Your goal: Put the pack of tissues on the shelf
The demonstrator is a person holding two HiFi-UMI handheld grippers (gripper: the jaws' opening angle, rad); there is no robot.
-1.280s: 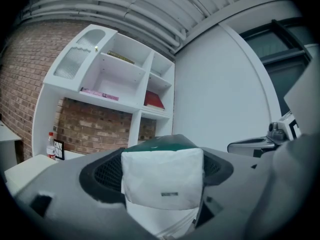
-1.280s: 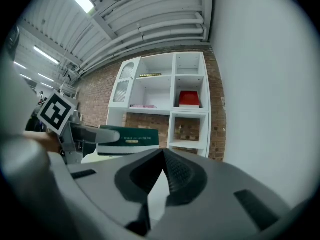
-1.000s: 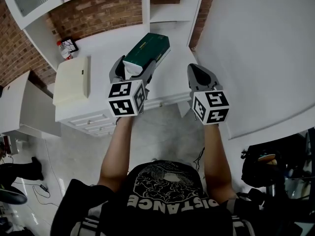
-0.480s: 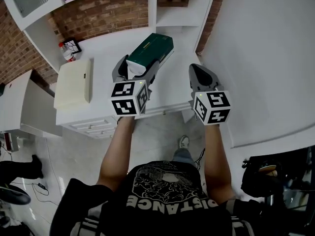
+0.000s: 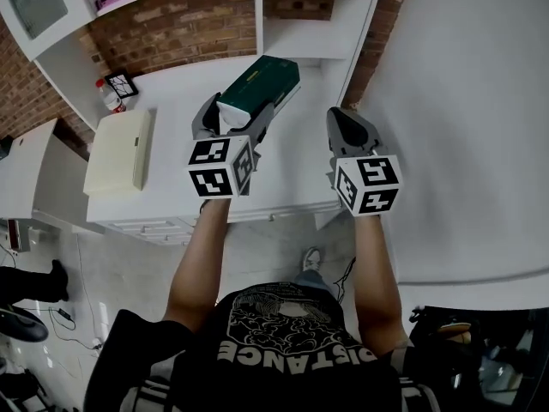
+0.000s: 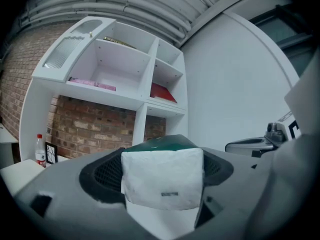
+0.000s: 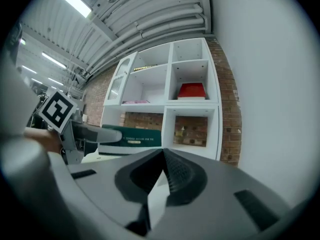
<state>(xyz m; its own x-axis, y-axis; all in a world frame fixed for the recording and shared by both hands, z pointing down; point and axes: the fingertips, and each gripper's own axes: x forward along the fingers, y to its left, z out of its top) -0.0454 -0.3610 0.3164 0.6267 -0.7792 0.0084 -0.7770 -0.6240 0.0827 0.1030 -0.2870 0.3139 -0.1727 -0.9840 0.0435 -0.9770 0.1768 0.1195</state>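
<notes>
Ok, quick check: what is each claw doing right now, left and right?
Left claw: closed on the pack of tissues.
Right claw: closed, nothing in it.

We reach both bare forearms forward, the left arm (image 5: 200,256) and the right arm (image 5: 375,273) roughly parallel and apart. Our left gripper (image 5: 240,112) has its 2 jaws clamped on the near white end of the pack of tissues (image 5: 262,80), which sticks out ahead of it. Our right gripper (image 5: 347,127) is level beside it, jaws pressed together with nothing between them.
</notes>
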